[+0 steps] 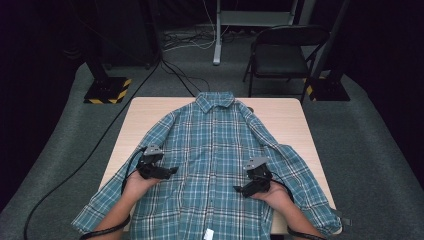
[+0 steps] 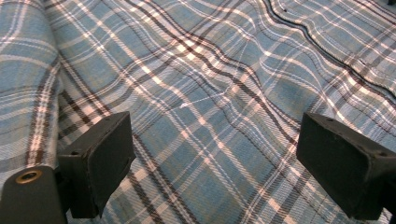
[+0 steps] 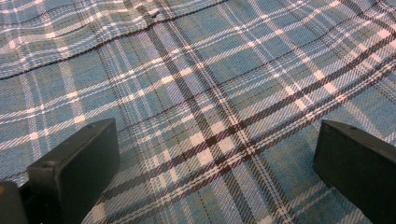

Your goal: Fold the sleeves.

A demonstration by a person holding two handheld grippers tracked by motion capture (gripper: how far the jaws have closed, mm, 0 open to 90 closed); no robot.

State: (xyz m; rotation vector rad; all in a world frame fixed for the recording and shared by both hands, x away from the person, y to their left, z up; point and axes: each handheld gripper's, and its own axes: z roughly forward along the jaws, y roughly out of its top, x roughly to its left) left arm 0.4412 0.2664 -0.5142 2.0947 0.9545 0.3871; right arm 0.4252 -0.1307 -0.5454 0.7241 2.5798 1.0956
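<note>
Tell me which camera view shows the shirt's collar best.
The high view: the collar lies at the far end of the shirt, spread flat on the table. The left gripper view shows plaid cloth with the button strip; the right gripper view shows plain plaid cloth between open fingers.

Matt woven plaid cloth shirt [image 1: 215,150] on a pale, seemingly wood-grain table [image 1: 280,117].
</note>
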